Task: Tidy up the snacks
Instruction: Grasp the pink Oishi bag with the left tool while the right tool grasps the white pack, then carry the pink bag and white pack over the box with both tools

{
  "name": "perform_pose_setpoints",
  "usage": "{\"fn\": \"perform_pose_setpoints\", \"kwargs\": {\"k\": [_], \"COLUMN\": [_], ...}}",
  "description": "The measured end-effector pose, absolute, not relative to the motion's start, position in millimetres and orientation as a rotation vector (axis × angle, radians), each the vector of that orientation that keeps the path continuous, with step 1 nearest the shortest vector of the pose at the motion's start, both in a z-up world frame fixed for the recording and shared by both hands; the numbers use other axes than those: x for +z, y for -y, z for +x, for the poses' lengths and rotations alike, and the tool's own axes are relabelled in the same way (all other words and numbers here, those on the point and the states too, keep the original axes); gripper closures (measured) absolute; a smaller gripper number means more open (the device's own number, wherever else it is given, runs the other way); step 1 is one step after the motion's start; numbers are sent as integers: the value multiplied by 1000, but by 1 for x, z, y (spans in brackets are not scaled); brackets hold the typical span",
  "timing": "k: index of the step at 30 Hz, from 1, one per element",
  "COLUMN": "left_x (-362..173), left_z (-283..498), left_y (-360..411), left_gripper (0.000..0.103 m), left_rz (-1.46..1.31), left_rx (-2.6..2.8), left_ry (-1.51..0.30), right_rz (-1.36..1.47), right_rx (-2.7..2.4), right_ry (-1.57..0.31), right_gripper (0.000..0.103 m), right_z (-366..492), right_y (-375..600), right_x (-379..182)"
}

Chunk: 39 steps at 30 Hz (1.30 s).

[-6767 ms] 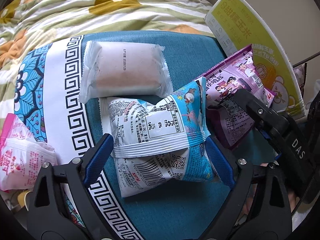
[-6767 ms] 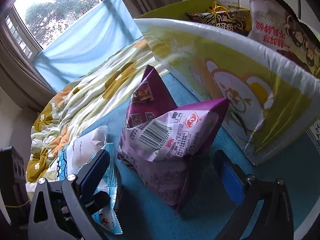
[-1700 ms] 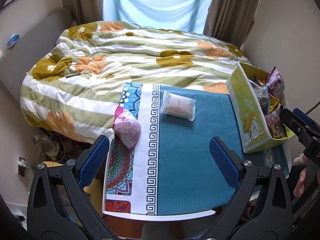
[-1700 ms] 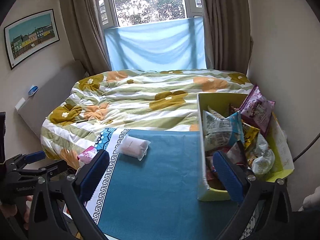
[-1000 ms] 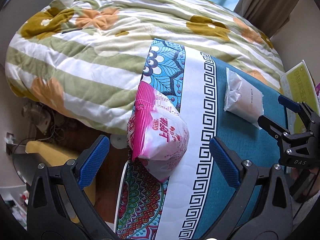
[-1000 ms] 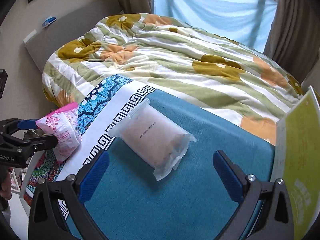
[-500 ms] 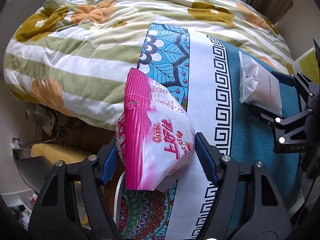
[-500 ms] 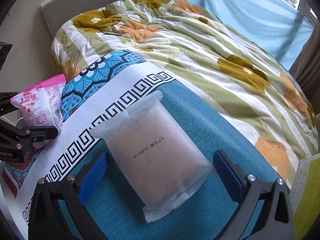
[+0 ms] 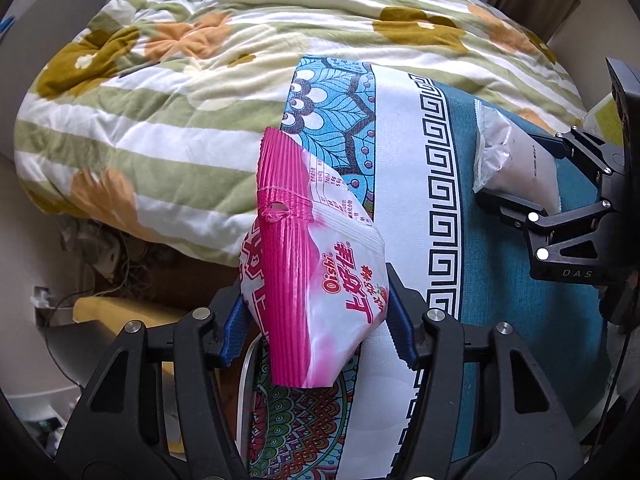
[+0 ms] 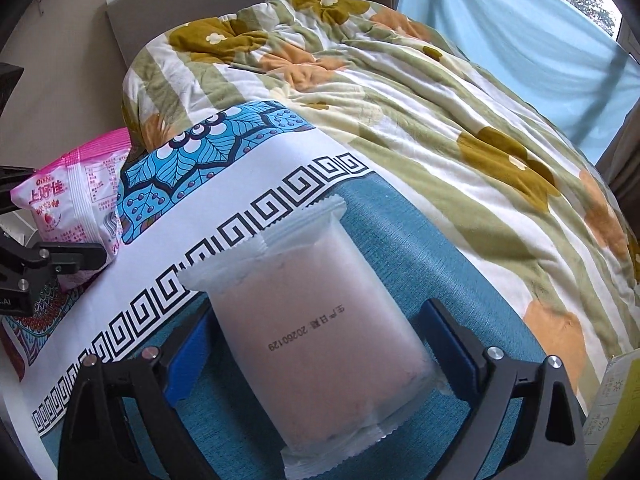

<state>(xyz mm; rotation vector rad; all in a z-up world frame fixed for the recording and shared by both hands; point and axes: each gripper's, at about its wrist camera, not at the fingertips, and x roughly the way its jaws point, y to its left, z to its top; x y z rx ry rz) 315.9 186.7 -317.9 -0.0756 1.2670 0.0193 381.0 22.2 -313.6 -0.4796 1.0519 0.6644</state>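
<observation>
While the left gripper (image 9: 316, 316) pinches the pink Oishi bag (image 9: 316, 292) at lower centre, it may slip; rightward, the right gripper (image 10: 316, 344) fingers (image 10: 188, 344) flank the frosted pastry packet (image 10: 316, 332), contact unclear.

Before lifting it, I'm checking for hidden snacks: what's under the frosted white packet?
Only teal cloth shows around the frosted white packet; directly beneath is covered.
</observation>
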Motion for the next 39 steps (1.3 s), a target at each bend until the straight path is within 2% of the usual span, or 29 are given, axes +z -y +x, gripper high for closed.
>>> {"fn": "perform_pose_setpoints", "kwargs": {"k": [1, 9, 14, 21, 32, 39], "left_x": [-317, -309, -298, -262, -158, -107], "left_z": [315, 310, 305, 291, 260, 252], "left_y": [-186, -187, -184, -170, -128, -60], "left_gripper": [48, 52, 56, 57, 57, 57], "left_rz": [-74, -80, -80, -67, -37, -3], "left_rx": [19, 12, 1, -41, -173, -352], "left_ry": [-1264, -1245, -1222, -1158, -992, -911], "right_rz": [-472, -435, -359, -255, -94, 0], "right_rx": [674, 634, 598, 545, 425, 260], "right_ry": [-1045, -1034, -1044, -1016, -875, -795], "right_gripper": [24, 37, 38, 39, 39, 39], "right_z": [379, 371, 365, 349, 287, 246], "right_y": [-22, -16, -7, 3, 31, 89], "right_x": [-312, -306, -299, -267, -160, -89]}}
